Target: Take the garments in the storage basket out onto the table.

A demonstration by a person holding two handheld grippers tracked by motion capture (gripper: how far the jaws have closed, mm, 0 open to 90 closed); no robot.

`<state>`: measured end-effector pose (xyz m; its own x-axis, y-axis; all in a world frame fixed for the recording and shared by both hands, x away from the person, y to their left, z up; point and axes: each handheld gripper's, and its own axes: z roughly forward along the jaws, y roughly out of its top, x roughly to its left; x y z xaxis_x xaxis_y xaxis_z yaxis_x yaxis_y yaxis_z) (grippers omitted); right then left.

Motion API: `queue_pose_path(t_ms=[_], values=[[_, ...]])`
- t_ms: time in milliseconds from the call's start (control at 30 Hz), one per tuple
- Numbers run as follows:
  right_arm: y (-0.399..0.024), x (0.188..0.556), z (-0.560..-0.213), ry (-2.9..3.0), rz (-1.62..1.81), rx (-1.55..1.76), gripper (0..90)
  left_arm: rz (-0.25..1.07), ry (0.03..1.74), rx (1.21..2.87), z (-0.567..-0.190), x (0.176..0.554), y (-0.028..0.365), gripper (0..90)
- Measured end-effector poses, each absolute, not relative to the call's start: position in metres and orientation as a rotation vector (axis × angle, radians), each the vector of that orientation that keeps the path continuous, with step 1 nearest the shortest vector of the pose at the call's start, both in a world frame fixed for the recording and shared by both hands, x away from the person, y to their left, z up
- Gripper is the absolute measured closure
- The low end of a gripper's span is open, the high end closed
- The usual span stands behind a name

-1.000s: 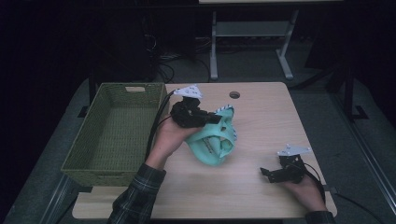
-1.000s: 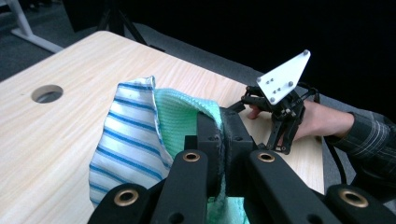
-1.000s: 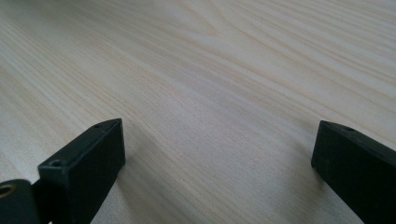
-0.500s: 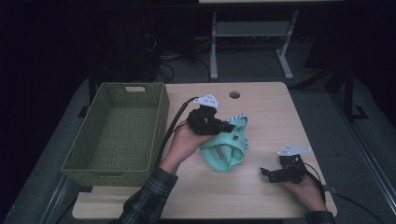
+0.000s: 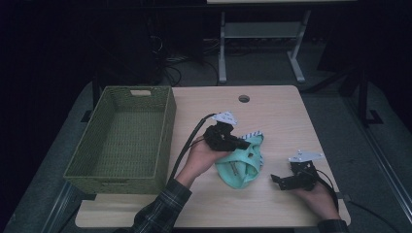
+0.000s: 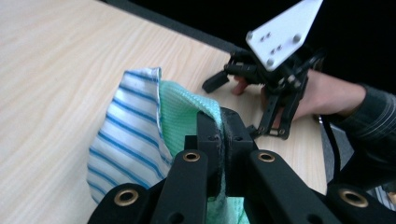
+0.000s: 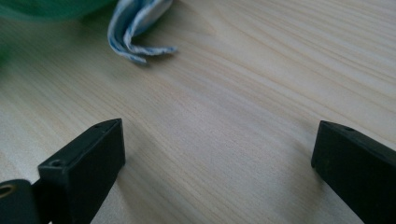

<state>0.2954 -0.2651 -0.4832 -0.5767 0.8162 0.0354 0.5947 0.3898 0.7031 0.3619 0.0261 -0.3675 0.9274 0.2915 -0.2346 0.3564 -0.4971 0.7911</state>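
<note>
My left gripper (image 6: 219, 135) is clamped on the green cloth (image 5: 240, 165): in the left gripper view the two black jaws stand pressed together with a fold of the mint knit pinched between them, and a blue-and-white striped trim (image 6: 123, 135) of the same cloth hangs just to the side of the jaws. From the high view the left gripper (image 5: 243, 144) sits at the upper edge of the cloth, its grey plate on top and its cable trailing back toward the basket (image 5: 165, 126). The cloth is bunched in a heap on the table (image 5: 282, 111), well to the right of the basket and not touching it; most of it rests on the wood while the pinched edge is raised at the jaws. My right gripper (image 7: 217, 163) stands wide open with nothing between the jaws, bare wood under them; in the right gripper view the striped trim (image 7: 137, 23) lies ahead of the jaws, apart from them. In the high view the right gripper (image 5: 279, 180) rests low near the front right of the table, farther from the basket than the cloth is, near the cloth but clear of it, with its jaws pointing toward the cloth. The basket is a green woven one at the left edge of the table.
</note>
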Motion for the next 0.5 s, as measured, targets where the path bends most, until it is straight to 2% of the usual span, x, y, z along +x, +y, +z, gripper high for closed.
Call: queue_pose_path(t_ms=[500], values=[[-0.265, 0.295, -0.483, 2.337, 0.986, 1.229, 2.5, -0.091, 0.5, 2.246, -0.417, 0.36, 0.023, 86.6]])
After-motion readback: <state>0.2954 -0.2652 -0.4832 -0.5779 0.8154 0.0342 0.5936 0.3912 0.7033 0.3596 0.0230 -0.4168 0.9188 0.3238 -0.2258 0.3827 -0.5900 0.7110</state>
